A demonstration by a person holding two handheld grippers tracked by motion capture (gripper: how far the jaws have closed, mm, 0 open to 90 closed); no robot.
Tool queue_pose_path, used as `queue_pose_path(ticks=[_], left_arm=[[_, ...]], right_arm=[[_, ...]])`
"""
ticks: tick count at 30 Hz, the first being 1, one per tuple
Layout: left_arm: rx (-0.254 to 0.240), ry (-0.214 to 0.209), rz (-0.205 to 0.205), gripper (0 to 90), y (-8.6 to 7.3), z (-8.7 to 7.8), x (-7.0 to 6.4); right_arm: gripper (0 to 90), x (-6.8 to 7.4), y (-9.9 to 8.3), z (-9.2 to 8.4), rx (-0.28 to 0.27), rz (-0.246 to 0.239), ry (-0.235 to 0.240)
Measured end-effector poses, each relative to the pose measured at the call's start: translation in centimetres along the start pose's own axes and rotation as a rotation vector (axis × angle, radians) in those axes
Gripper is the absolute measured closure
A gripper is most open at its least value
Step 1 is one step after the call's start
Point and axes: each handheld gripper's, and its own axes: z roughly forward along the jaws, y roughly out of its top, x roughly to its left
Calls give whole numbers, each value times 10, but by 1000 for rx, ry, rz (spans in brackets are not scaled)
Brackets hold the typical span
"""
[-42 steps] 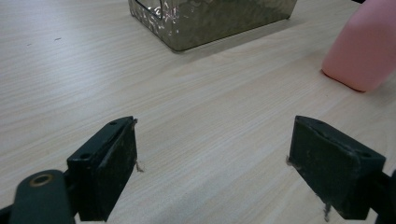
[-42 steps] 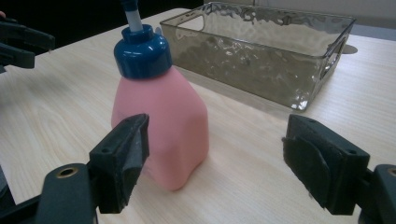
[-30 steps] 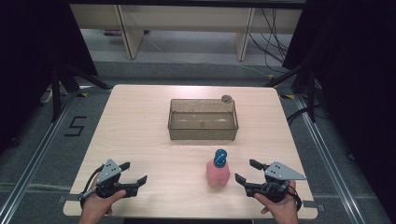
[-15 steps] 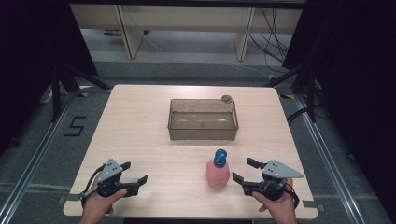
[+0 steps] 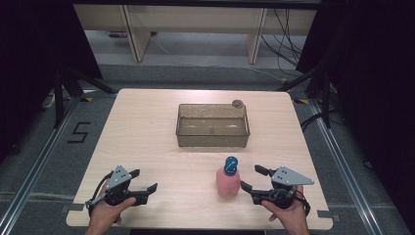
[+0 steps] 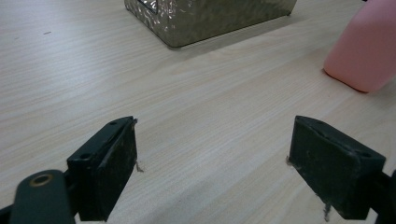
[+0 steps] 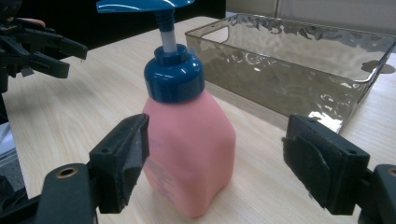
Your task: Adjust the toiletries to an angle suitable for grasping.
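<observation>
A pink pump bottle [image 5: 228, 182] with a blue pump head stands upright near the table's front edge, right of centre. My right gripper [image 5: 250, 177] rests just to its right, open, its jaws facing the bottle without touching it. In the right gripper view the bottle [image 7: 187, 149] stands just ahead of the right gripper [image 7: 215, 151] and its wide-apart jaws. My left gripper [image 5: 144, 179] lies open at the front left, with bare table between its jaws. The left gripper view has the left gripper [image 6: 215, 158] low over the wood and the bottle [image 6: 366, 51] at the upper right.
A clear brownish plastic tray [image 5: 213, 141] sits mid-table behind the bottle, its wall [image 7: 280, 88] close beyond the bottle in the right gripper view. A small round grey object [image 5: 238, 103] lies behind the tray's far right corner. The table's front edge [image 5: 195, 226] runs just behind both hands.
</observation>
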Motion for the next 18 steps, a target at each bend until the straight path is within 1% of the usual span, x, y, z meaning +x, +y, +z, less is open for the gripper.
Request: queue_pose_path(ticks=[1, 2, 3, 4, 7, 8, 9, 10, 11, 12, 13, 14, 16, 17, 18], left_arm=[[-1, 0, -1, 147, 0, 0, 0], [4, 2, 6, 147, 0, -1, 0], [-3, -2, 8, 147, 0, 0, 0], [-5, 1, 12, 147, 0, -2, -1], [-8, 3, 12, 147, 0, -2, -2], [-6, 2, 11, 147, 0, -2, -2], [-6, 2, 11, 147, 0, -2, -2], [-6, -1, 11, 147, 0, -2, -2], [-9, -2, 7, 147, 0, -2, -2], [-5, -3, 13, 147, 0, -2, -2], [-6, -5, 11, 147, 0, -2, -3], [-3, -5, 12, 147, 0, -2, -3], [-3, -14, 12, 147, 0, -1, -3], [-2, -17, 17, 147, -1, -1, -3], [-4, -18, 13, 147, -1, 0, -3]], right_arm=[[235, 0, 0, 0, -3, -5, -4], [236, 0, 1, 1, -14, -14, -6], [236, 1, 1, 2, -19, 7, 3], [237, 2, 2, 2, 0, -10, -1], [237, 3, 3, 3, -8, -14, 6], [238, 4, 3, 6, -26, -19, 9], [238, 4, 3, 6, -26, -19, 9], [238, 3, 4, 6, -13, -32, 9], [238, 5, 5, 7, -13, -26, 18], [238, 7, 5, 7, 1, -4, 16], [238, 5, 6, 8, -8, -35, 5], [239, 6, 6, 10, -22, -32, 26], [238, 7, 7, 11, -15, -45, 14], [238, 9, 6, 13, -18, -24, 12], [238, 8, 8, 14, -13, -41, 23]])
